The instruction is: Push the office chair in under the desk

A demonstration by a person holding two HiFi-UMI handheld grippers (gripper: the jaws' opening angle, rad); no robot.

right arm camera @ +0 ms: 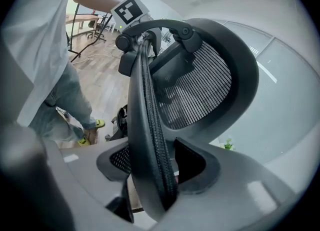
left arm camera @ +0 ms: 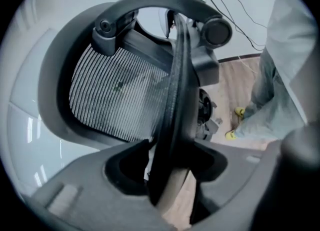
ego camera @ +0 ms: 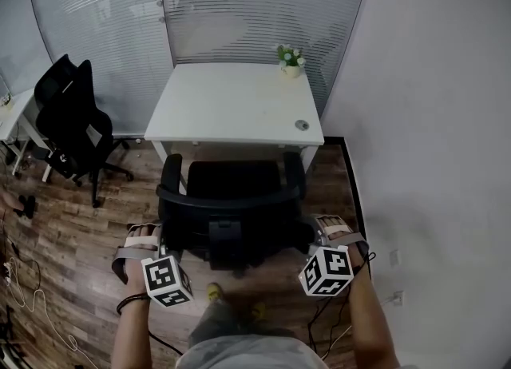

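Far left we've got a sliver of another white desk (ego camera: 9, 116) and a spare chair (ego camera: 72, 124) in black just beside it on the wood floor (ego camera: 64, 224), well apart from ours.

Next over, our left tongs (ego camera: 162, 232) are clamped on the left edge of the office chair (ego camera: 233, 200) backrest. In the left gripper view the black backrest rim (left arm camera: 175, 100) runs up between the two jaws, which press on it from both sides. The striped mesh (left arm camera: 115, 95) sits off to the left of it.

The office chair itself stands in the middle, right in front of the tabletop (ego camera: 231, 104), with its back towards us. The tops of its two armrests are near the tabletop's front edge and the seat is not yet tucked under. We can't tell if the seat's front lip is already below that edge.

The tabletop is white, with a round grommet (ego camera: 301, 124) near its front right corner and a little potted plant (ego camera: 291, 60) at the back right corner. A glass partition (ego camera: 104, 16) stands behind it.

Our right tongs (ego camera: 314, 232) are doing the mirror job, closed on the backrest's right edge. In the right gripper view the rim is pinched between the jaws. A plain white wall (ego camera: 431, 120) fills the far right.
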